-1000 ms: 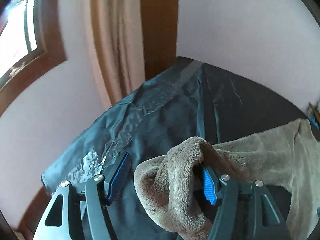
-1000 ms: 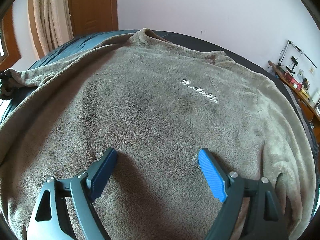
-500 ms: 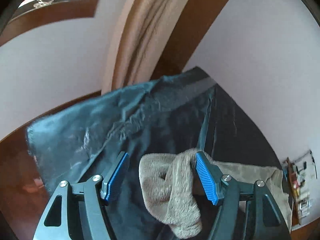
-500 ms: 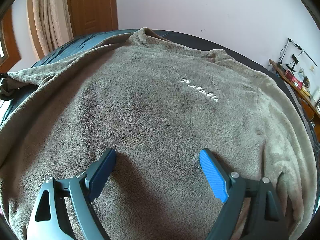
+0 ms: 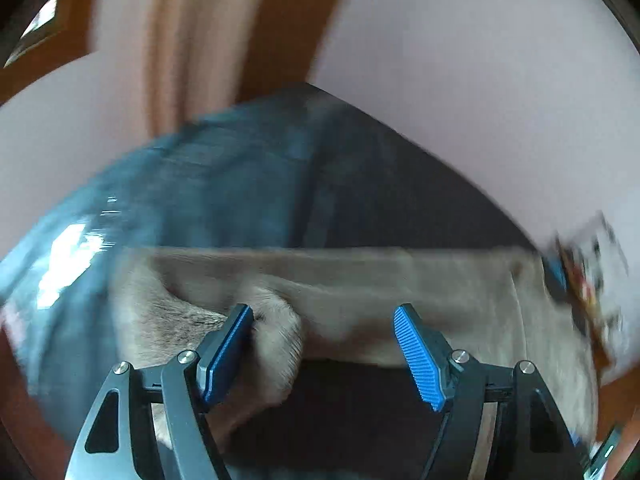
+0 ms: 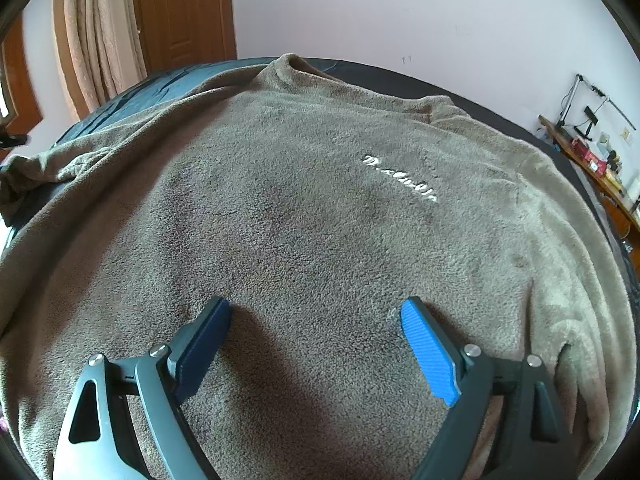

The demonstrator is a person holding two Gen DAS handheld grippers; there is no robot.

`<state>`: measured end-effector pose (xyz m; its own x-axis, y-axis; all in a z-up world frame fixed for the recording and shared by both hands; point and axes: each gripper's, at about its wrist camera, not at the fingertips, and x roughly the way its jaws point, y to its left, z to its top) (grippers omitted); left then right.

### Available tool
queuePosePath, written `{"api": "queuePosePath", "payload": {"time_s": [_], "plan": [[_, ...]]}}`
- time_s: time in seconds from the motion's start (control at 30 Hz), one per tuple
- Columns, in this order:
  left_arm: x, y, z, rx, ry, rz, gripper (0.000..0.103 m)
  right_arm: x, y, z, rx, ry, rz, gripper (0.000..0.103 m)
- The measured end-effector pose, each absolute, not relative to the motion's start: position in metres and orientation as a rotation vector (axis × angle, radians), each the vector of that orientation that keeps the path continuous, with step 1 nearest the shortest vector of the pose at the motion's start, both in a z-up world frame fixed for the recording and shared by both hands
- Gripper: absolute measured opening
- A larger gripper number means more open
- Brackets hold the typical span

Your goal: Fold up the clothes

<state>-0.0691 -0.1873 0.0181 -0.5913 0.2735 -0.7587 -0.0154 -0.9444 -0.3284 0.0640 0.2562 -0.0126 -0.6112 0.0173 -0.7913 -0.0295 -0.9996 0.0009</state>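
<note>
A grey-brown fleece sweater (image 6: 300, 200) with white lettering (image 6: 400, 178) lies spread flat on a dark bed cover (image 6: 132, 96), collar (image 6: 292, 64) at the far side. My right gripper (image 6: 316, 308) stands open over the sweater's lower body, its tips at the fleece with nothing pinched. In the blurred left wrist view one sleeve (image 5: 360, 280) stretches across the cover (image 5: 220, 192). My left gripper (image 5: 322, 312) is open. The sleeve's cuff (image 5: 276, 320) rests against the left pad (image 5: 230, 344) only, and the right pad is free.
A beige curtain (image 6: 92, 40) and a wooden door (image 6: 184, 12) stand behind the bed's far left corner. A cluttered wooden desk (image 6: 592, 152) lines the right wall. The pale wall runs close along the bed's far edge.
The left wrist view has swung right. The cuff that hung bunched against the right pad now lies by the left pad, with the sleeve stretched out. The left jaws stand wider. The right gripper has not moved.
</note>
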Motion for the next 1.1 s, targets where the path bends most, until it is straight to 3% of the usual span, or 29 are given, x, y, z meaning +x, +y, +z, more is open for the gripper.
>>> {"api": "queuePosePath", "payload": {"time_s": [0.1,0.3,0.73,0.9,1.03,1.1], "plan": [[-0.072,-0.132,0.011,-1.333,-0.310,2.485,0.075,0.072,0.266,-0.005,-1.345,0.090,2.829,0.091],[-0.078,-0.055,-0.005,-1.371,-0.049,2.404,0.075,0.118,0.310,0.027,-1.153,-0.012,2.769,0.091],[-0.101,-0.034,-0.024,-1.392,-0.007,2.446,0.076,0.130,0.390,-0.007,-1.172,-0.355,2.293,0.091],[-0.106,-0.026,-0.027,-1.369,0.073,2.484,0.077,0.114,0.428,0.002,-1.085,-0.378,2.186,0.091],[-0.111,-0.027,-0.028,-1.347,0.060,2.501,0.078,0.111,0.483,0.022,-1.065,-0.182,2.228,0.091],[-0.115,-0.027,-0.029,-1.339,0.059,2.508,0.078,0.106,0.504,0.023,-1.060,-0.171,2.194,0.091]]}}
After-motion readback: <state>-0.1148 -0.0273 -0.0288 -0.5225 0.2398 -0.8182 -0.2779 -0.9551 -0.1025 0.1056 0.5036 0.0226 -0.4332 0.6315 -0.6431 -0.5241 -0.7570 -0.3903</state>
